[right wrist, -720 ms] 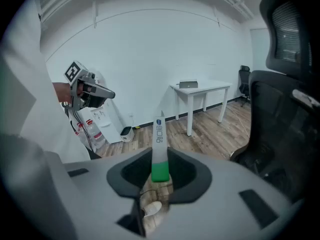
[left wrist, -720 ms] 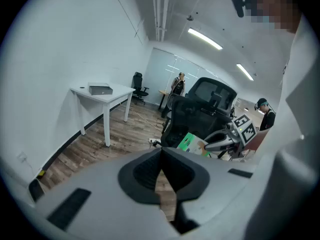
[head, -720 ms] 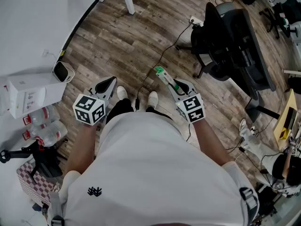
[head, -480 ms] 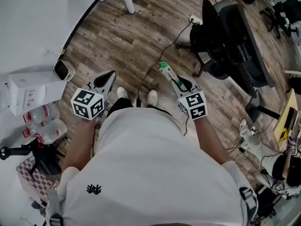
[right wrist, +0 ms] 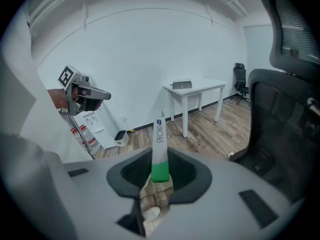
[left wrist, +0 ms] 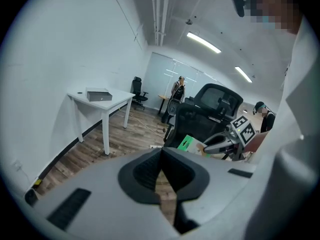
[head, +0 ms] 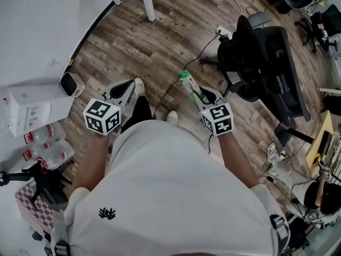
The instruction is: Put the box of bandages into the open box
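The box of bandages (head: 186,83) is slim and white with a green end. It sticks out of my right gripper (head: 196,94), which is shut on it above the wooden floor. In the right gripper view the box of bandages (right wrist: 159,149) stands upright between the pads. My left gripper (head: 128,87) is held at the same height to the left. In the left gripper view its pads (left wrist: 161,170) meet with nothing between them. A flat grey box (left wrist: 98,95) lies on a white desk (left wrist: 117,101) across the room. That grey box (right wrist: 182,84) also shows in the right gripper view.
A black office chair (head: 266,52) stands close on the right, with a power strip (head: 224,33) and cable on the floor. At the left are a white carton (head: 34,108), a small white device (head: 71,82) and water bottles (head: 45,143). The person's shoe (head: 138,84) is between the grippers.
The person has stepped forward: the left shoe now lies further ahead, next to the left gripper. Both grippers shifted slightly with the body. The right gripper still holds the bandage box.
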Action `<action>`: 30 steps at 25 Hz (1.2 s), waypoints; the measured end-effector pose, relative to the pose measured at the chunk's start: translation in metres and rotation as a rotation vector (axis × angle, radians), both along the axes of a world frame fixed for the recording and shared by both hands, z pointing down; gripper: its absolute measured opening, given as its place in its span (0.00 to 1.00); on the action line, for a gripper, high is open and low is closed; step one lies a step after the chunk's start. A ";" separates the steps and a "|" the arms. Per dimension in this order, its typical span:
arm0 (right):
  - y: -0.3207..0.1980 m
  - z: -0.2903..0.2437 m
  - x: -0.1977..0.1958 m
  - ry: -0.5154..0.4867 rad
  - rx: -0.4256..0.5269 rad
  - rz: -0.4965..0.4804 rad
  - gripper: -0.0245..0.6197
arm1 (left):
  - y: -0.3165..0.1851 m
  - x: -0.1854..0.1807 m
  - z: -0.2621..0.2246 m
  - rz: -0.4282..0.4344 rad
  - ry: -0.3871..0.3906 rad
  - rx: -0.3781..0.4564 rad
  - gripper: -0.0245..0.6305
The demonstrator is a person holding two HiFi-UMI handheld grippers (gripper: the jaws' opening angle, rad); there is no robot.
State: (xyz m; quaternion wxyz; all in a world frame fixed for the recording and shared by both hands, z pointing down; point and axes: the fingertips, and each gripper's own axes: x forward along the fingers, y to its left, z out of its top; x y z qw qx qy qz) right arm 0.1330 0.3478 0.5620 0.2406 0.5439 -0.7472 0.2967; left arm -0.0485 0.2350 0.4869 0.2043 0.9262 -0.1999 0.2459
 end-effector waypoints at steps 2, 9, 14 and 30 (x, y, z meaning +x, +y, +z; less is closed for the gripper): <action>-0.021 -0.002 0.001 0.012 -0.005 0.023 0.18 | -0.020 0.001 0.003 0.018 0.022 -0.006 0.05; -0.105 -0.015 0.004 0.057 -0.013 0.074 0.18 | -0.102 0.003 -0.003 0.095 0.049 0.019 0.05; -0.179 -0.024 -0.003 0.093 -0.003 0.086 0.18 | -0.158 -0.015 0.006 0.134 0.050 0.001 0.05; -0.376 -0.032 0.024 0.116 0.055 -0.069 0.18 | -0.284 -0.021 0.002 -0.050 0.066 0.027 0.05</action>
